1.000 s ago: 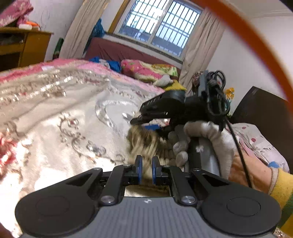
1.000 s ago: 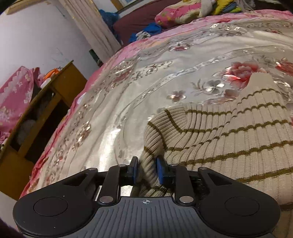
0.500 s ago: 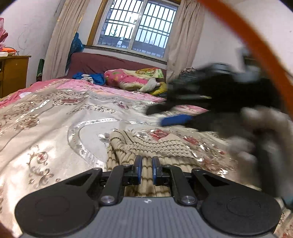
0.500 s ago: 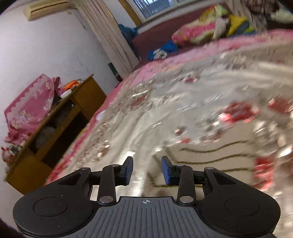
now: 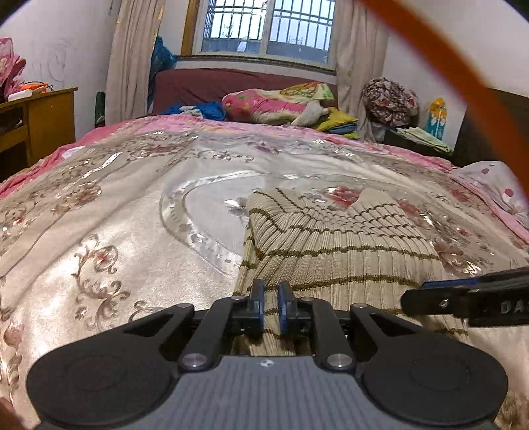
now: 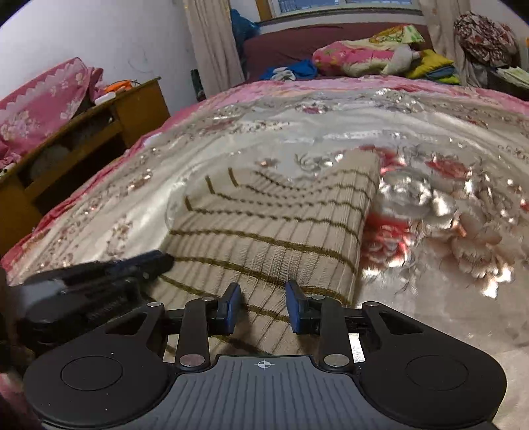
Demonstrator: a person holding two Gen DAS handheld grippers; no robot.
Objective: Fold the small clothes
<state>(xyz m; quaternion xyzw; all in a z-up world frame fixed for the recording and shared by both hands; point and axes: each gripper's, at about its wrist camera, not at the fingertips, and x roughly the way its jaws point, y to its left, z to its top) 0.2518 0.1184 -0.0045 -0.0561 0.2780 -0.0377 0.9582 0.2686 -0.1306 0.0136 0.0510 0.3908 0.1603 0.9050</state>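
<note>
A beige ribbed knit garment with thin brown stripes (image 5: 330, 244) lies spread on the flowered bedspread. My left gripper (image 5: 270, 297) is shut on the garment's near edge, with cloth pinched between the blue pads. My right gripper (image 6: 263, 297) is open above the near part of the same garment (image 6: 274, 225) and holds nothing. The right gripper's finger shows at the right edge of the left wrist view (image 5: 463, 297). The left gripper shows dark and blurred at the left of the right wrist view (image 6: 99, 281).
The bed (image 5: 115, 215) has a shiny floral cover. A wooden desk (image 6: 82, 139) stands to the left. Pillows and piled clothes (image 5: 281, 102) lie at the far end under a barred window (image 5: 267, 26). A dark headboard (image 5: 489, 132) is at the right.
My right gripper let go of the garment, opened and swung back over its near edge. The garment went from bunched and lifted to lying spread flat. My left gripper kept its hold.
</note>
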